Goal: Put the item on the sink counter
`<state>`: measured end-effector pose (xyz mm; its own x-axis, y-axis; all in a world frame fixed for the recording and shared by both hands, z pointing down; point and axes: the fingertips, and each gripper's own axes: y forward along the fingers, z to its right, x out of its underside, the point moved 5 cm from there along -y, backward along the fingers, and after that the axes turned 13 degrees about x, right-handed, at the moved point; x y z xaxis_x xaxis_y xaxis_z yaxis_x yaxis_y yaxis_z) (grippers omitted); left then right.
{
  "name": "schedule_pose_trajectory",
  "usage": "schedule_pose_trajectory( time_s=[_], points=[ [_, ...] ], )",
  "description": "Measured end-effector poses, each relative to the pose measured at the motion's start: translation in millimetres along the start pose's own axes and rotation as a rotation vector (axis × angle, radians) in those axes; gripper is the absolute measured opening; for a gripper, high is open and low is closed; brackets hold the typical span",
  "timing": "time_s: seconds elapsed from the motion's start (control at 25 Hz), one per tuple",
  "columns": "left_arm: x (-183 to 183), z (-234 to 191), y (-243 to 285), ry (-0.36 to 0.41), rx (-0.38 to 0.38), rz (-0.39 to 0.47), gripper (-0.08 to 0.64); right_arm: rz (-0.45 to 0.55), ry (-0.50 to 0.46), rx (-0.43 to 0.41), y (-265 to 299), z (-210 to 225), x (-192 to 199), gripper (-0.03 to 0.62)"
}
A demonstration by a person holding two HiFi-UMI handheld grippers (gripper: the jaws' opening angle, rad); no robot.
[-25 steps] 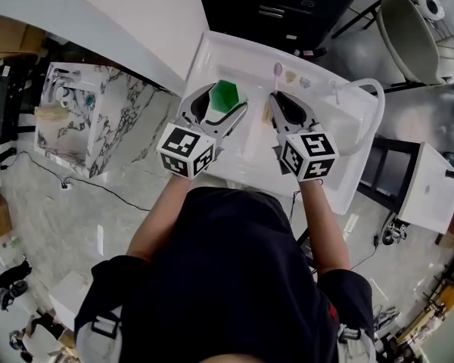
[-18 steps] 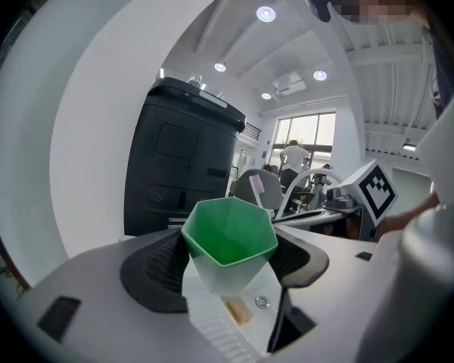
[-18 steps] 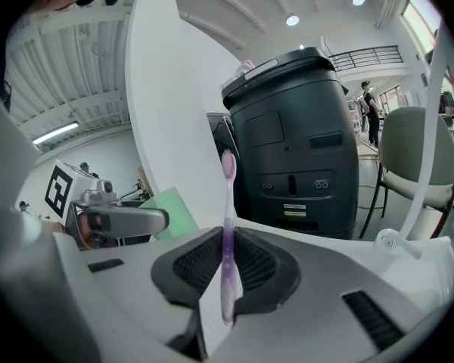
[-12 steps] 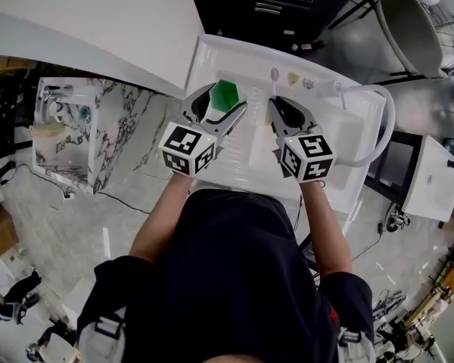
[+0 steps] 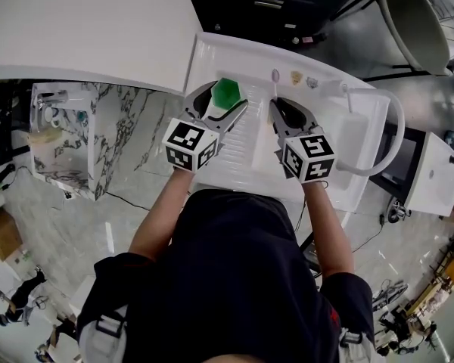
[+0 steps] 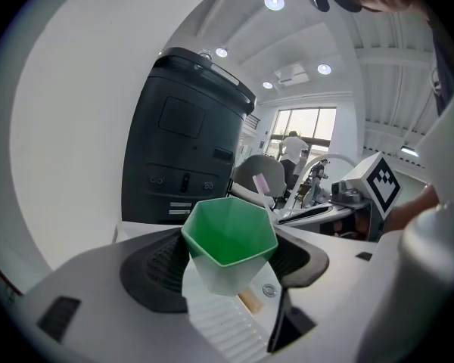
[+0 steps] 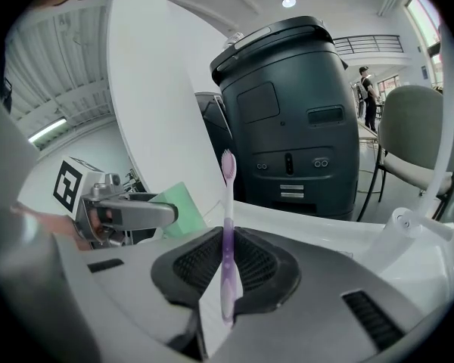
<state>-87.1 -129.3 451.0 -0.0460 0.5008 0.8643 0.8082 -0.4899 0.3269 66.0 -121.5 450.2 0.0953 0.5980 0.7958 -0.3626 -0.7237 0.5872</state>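
A green cup [image 5: 226,92] with a white lower half sits between the jaws of my left gripper [image 5: 224,103], which is shut on it above the left side of the white sink counter [image 5: 209,57]. From the left gripper view the cup [image 6: 230,242] fills the gap, both pads against its sides. My right gripper [image 5: 281,106] is shut on a purple toothbrush [image 5: 275,76] that stands upright. In the right gripper view the toothbrush [image 7: 227,225] rises from the closed jaws, bristles at the top.
A ribbed drain area [image 5: 244,144] lies under both grippers. Small items [image 5: 295,76] and a white curved faucet [image 5: 390,134] stand at the counter's back right. A dark cabinet [image 7: 287,112] is behind the counter, a marble unit [image 5: 76,127] to its left.
Both grippers have come down a little toward the sink counter, the cup and the toothbrush still held the same way.
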Motion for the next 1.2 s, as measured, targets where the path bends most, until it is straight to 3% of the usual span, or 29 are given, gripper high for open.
schedule_pose_trajectory(
  time_s=[0.52, 1.2],
  points=[
    [15, -30, 23, -0.022, 0.014, -0.055, 0.324, -0.048, 0.037, 0.034, 22, 9, 12, 0.063],
    [17, -78, 51, 0.104, -0.056, -0.125, 0.322, -0.092, 0.060, 0.050, 38, 19, 22, 0.063]
  ],
)
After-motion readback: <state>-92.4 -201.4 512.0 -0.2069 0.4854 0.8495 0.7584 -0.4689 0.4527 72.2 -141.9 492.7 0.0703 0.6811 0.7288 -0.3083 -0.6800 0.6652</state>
